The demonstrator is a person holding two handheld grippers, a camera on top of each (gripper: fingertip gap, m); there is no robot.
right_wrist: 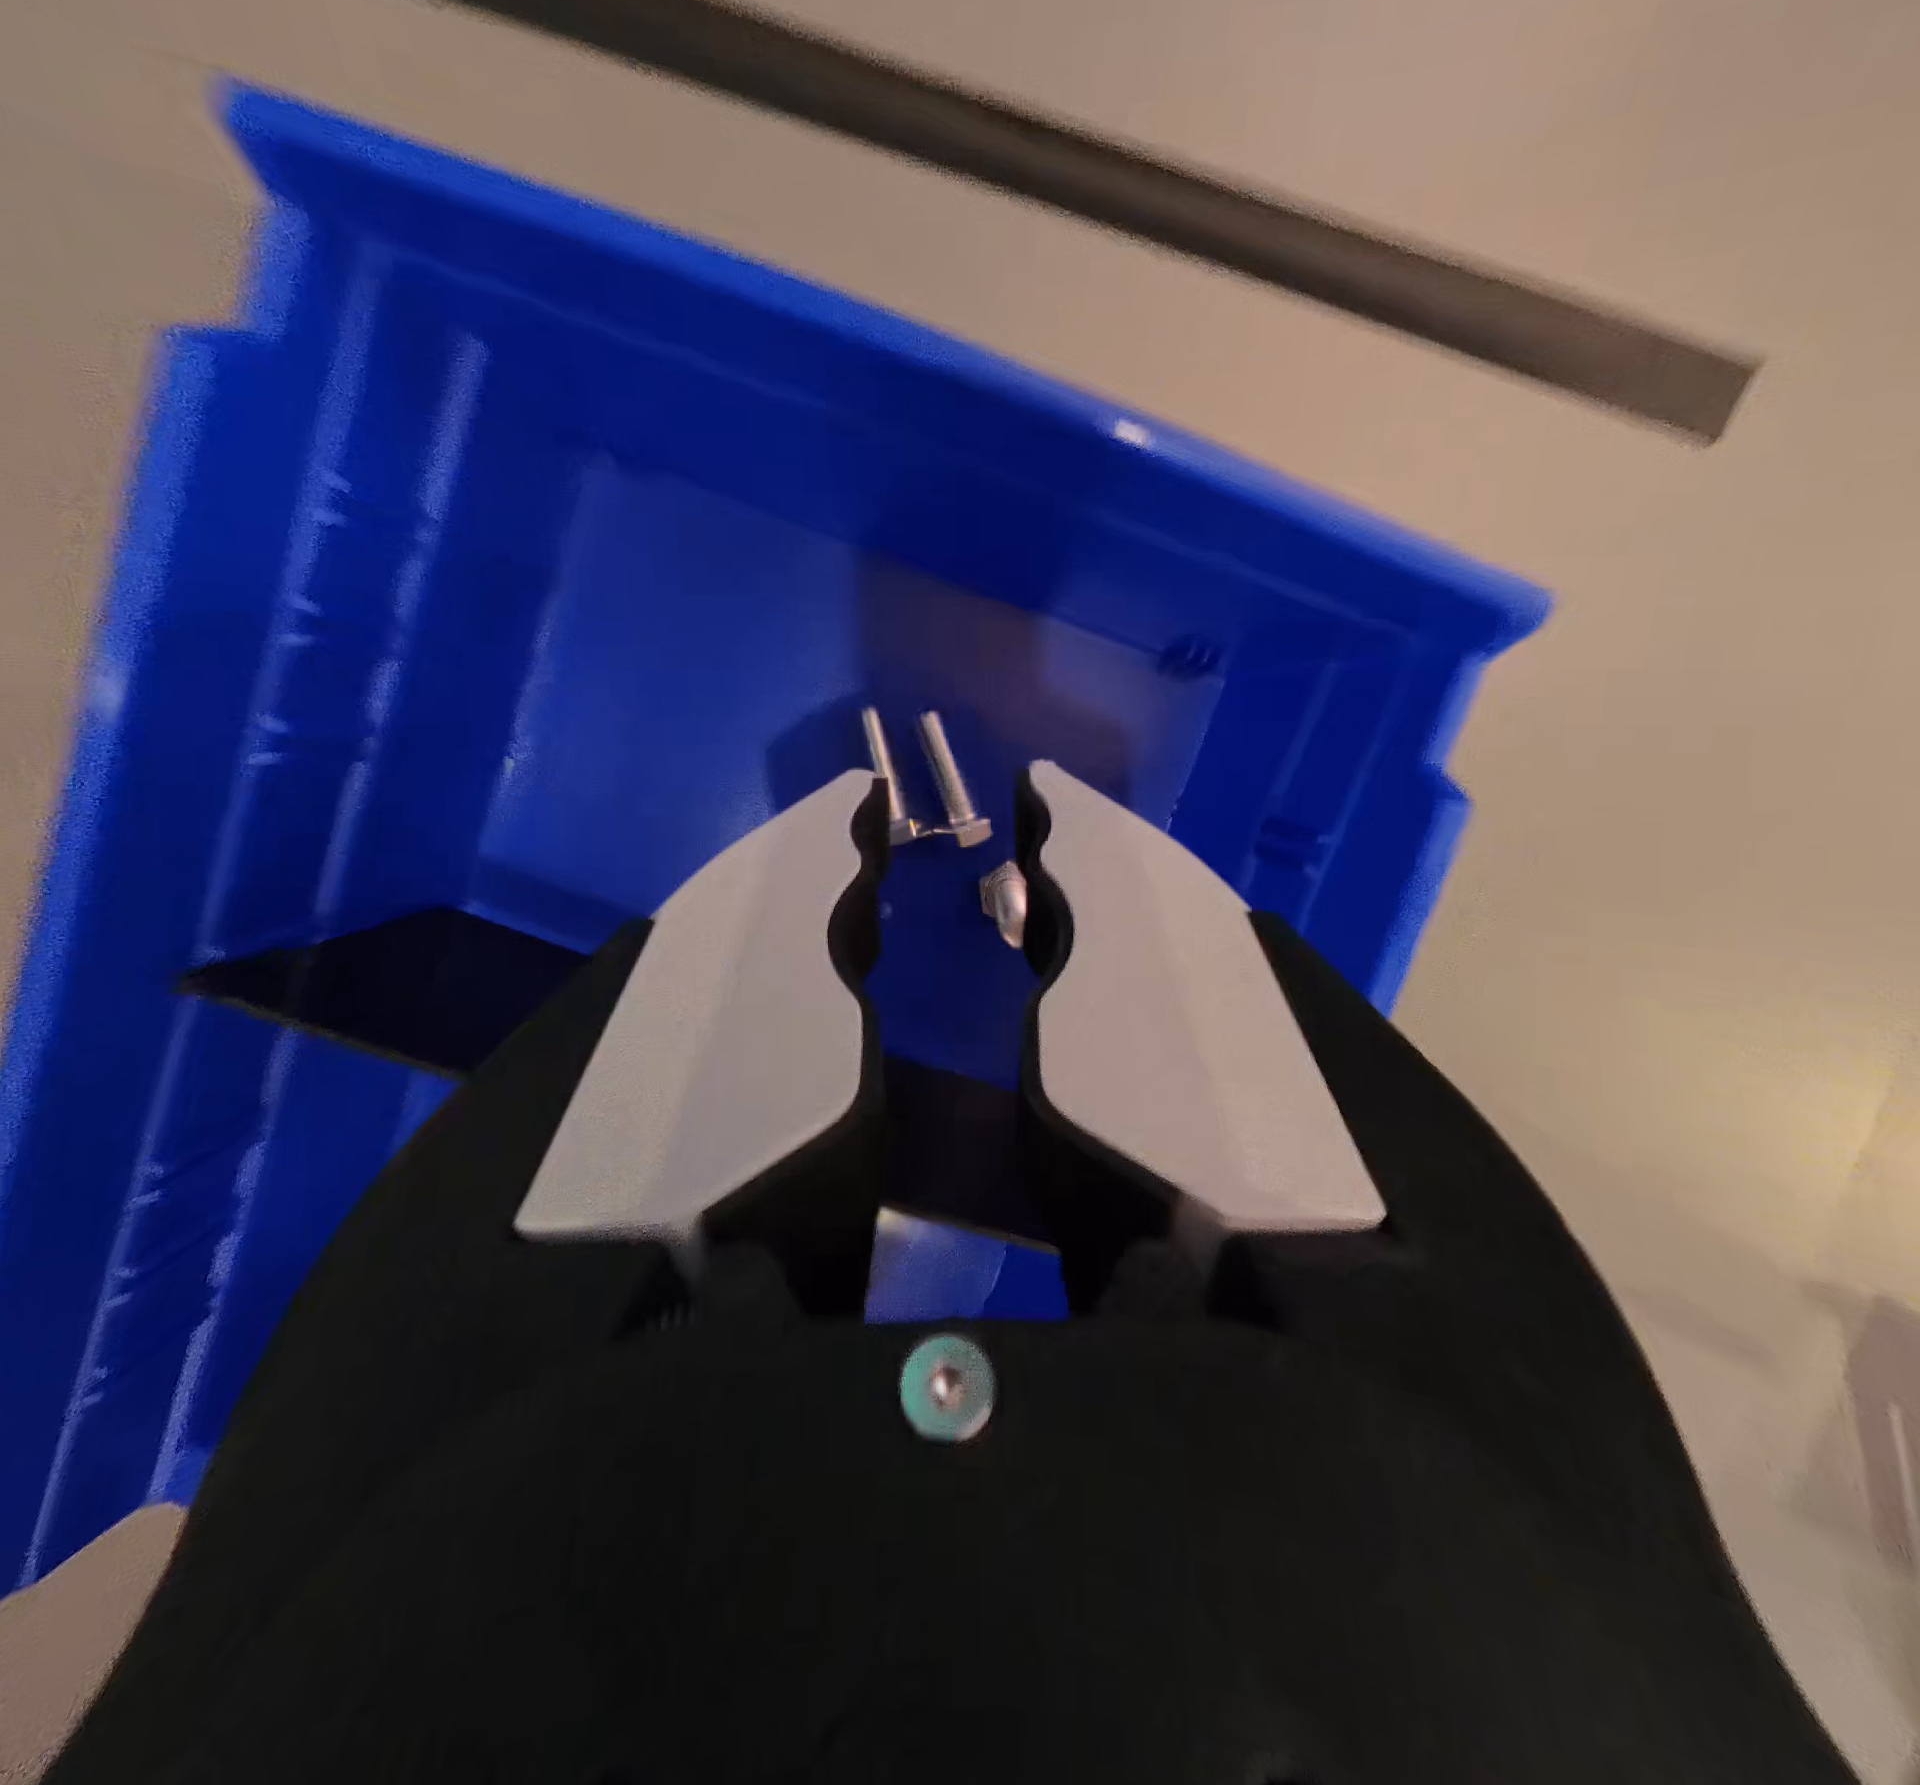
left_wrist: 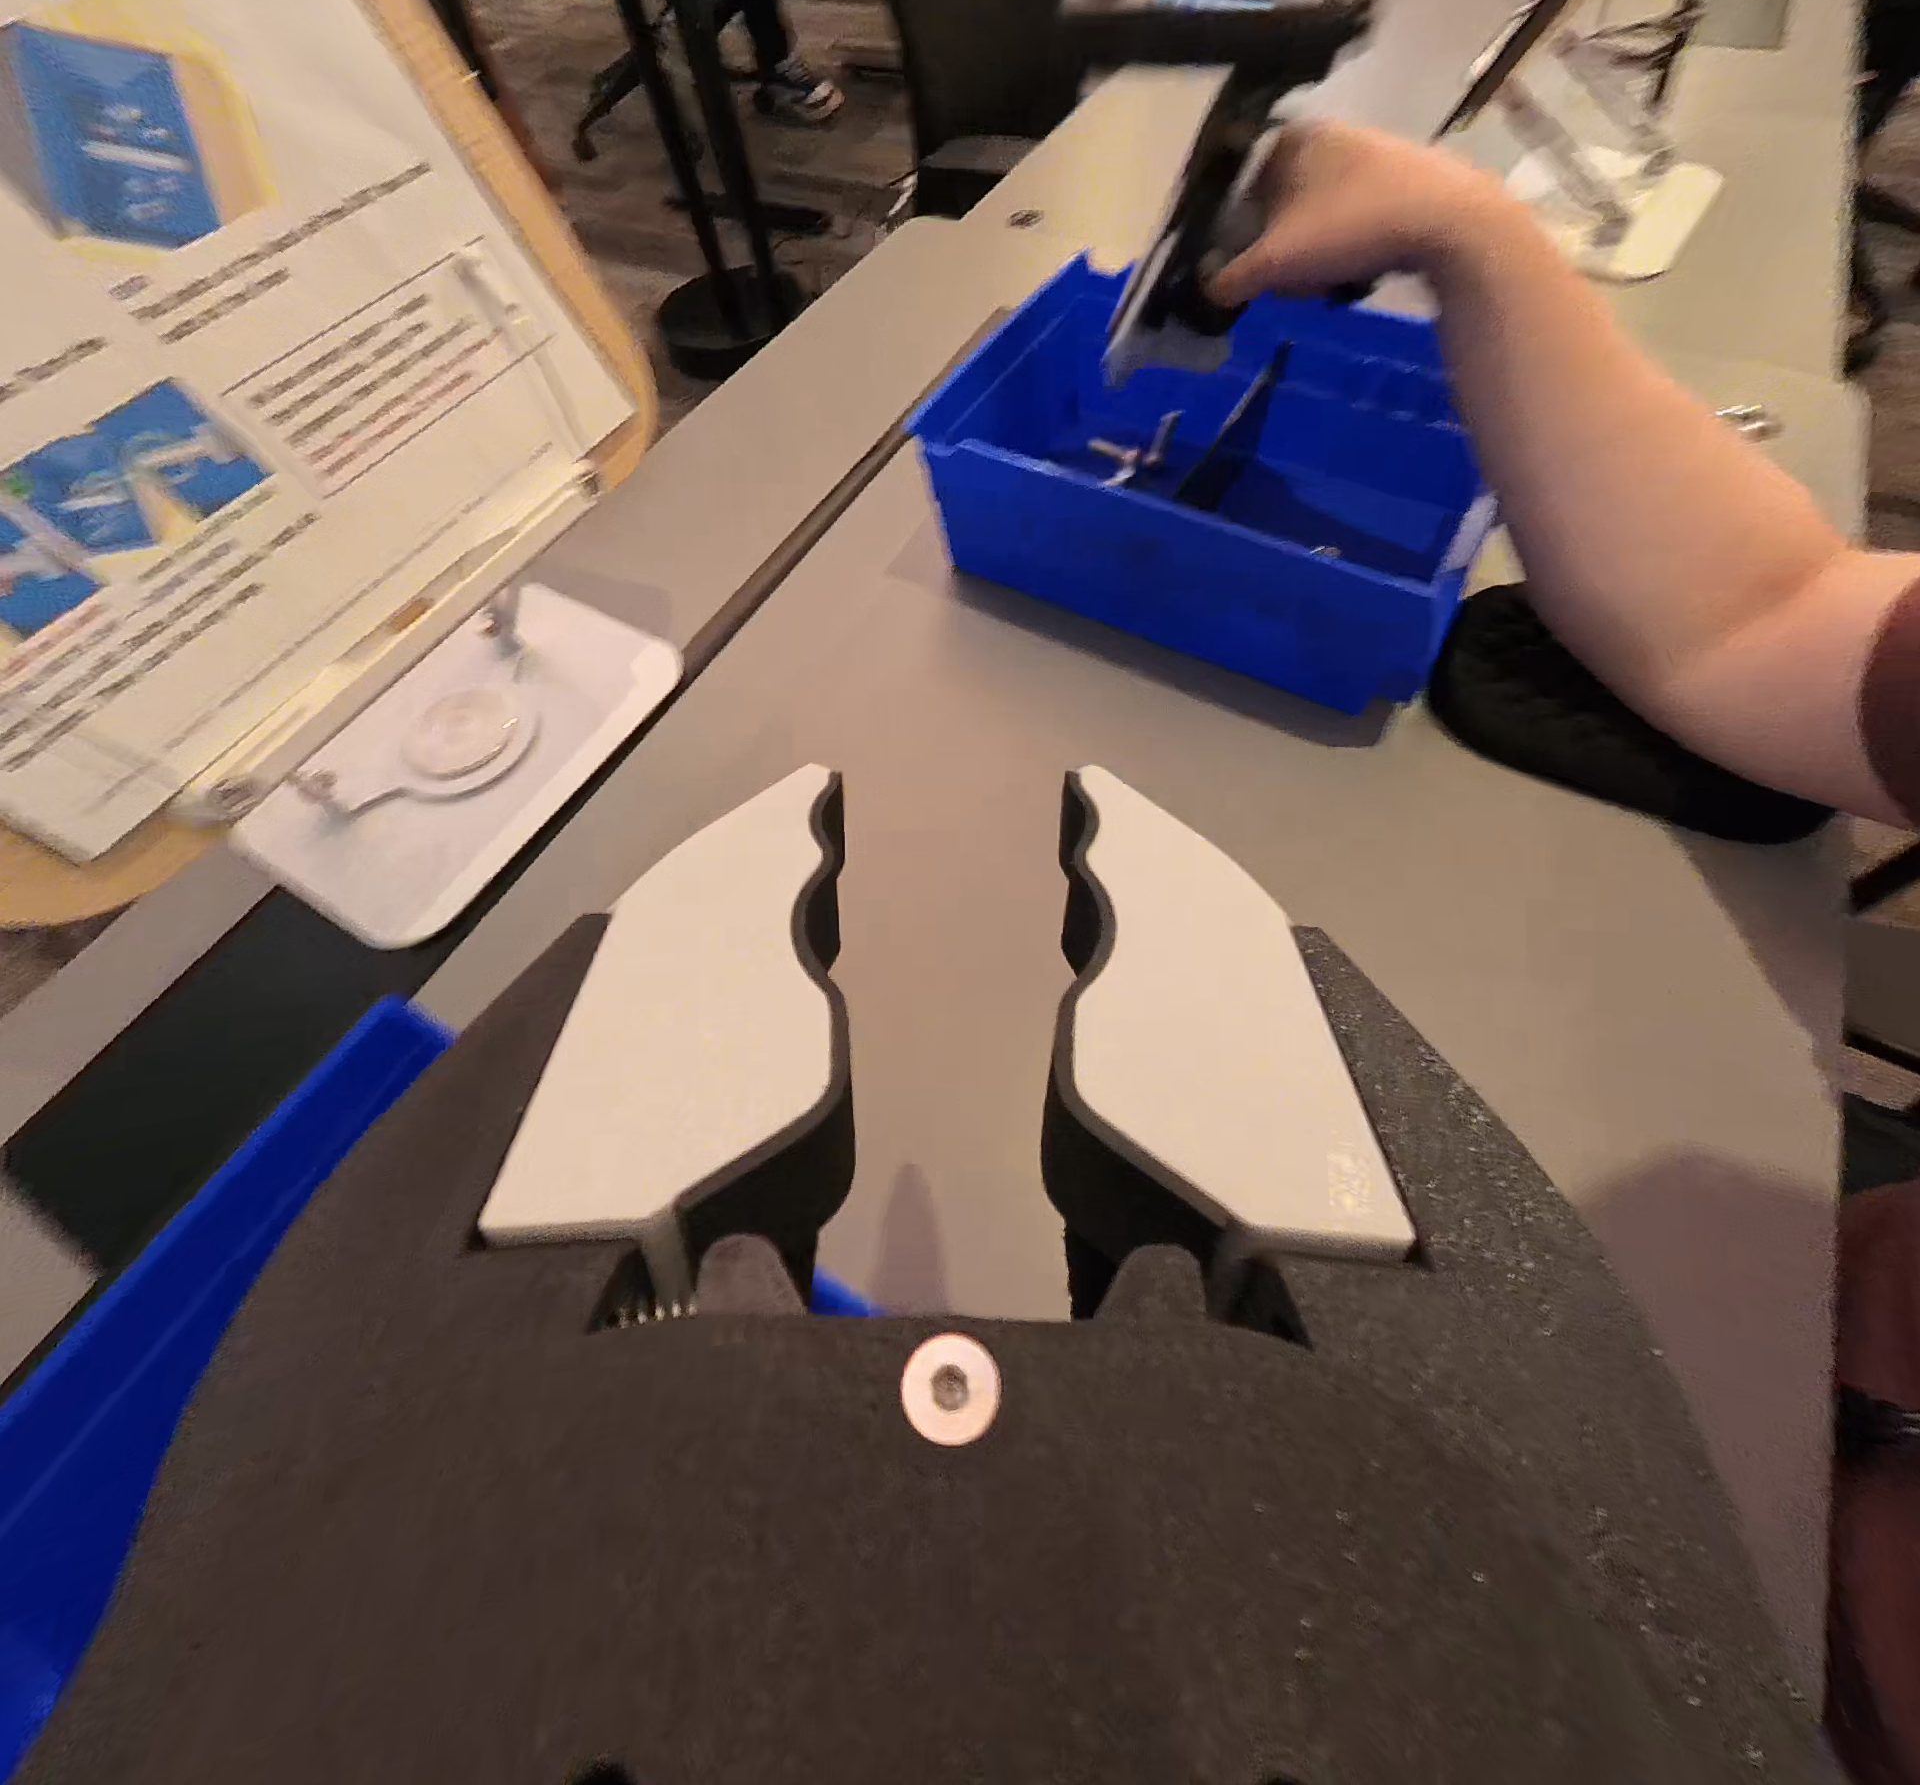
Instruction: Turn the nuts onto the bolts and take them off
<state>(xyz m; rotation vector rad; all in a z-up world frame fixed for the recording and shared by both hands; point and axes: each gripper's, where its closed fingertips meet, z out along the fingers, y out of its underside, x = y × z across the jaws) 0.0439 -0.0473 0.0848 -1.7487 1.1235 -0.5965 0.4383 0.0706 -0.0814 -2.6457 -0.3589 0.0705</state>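
Right gripper (right_wrist: 948,805) jaws apart, empty, poised over the blue bin (right_wrist: 665,447); two bolts (right_wrist: 940,779) lie on its floor just ahead of the tips, long axes running roughly along the fingers; left gripper (left_wrist: 951,800) also apart, empty, well short of the bin; right is nearer.

Grey tabletop (left_wrist: 935,696) fills mid frame, dark seam (left_wrist: 800,530) running diagonally across it. Upper left: printed sheet on a tan board (left_wrist: 499,208), standing on a white base (left_wrist: 457,759). Top of frame: brown patterned floor (left_wrist: 831,21), black stand poles (left_wrist: 707,125), second grey table (left_wrist: 1766,301) upper right. Warm indoor light.
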